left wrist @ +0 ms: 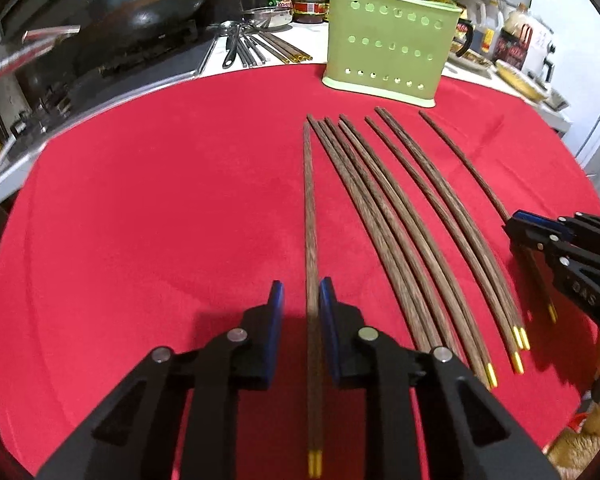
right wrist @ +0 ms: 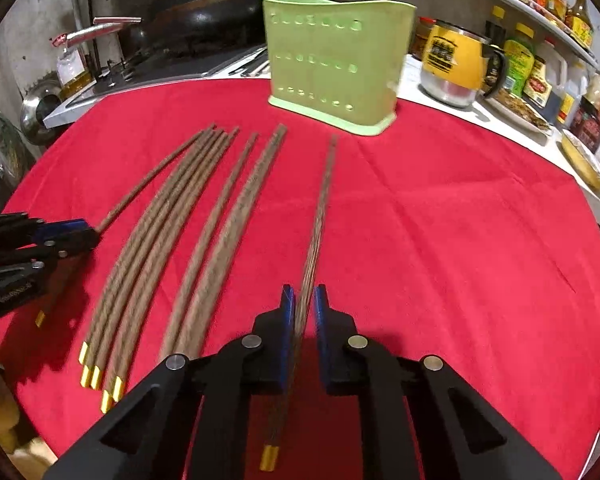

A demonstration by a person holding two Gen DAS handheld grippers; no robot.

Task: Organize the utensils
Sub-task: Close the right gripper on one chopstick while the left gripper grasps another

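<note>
Several brown wooden chopsticks [left wrist: 400, 216] with gold ends lie side by side on a red cloth [left wrist: 160, 220]. A green perforated utensil holder [left wrist: 388, 48] stands upright beyond their tips. My left gripper [left wrist: 300, 292] is low over the leftmost chopstick [left wrist: 310, 200], which runs between its blue pads. The stick lies against the right pad, with a gap at the left pad. My right gripper [right wrist: 303, 292] is shut on the rightmost chopstick [right wrist: 324, 200], which looks blurred. Each gripper also shows at the edge of the other view: the right gripper [left wrist: 510, 224] and the left gripper [right wrist: 94, 232].
A dark wok on a stove [left wrist: 132, 12] sits behind the cloth at the left. More utensils [left wrist: 256, 48] lie on the white counter by it. Jars and bottles [right wrist: 520, 60] and a yellow mug [right wrist: 456, 60] crowd the counter at the right.
</note>
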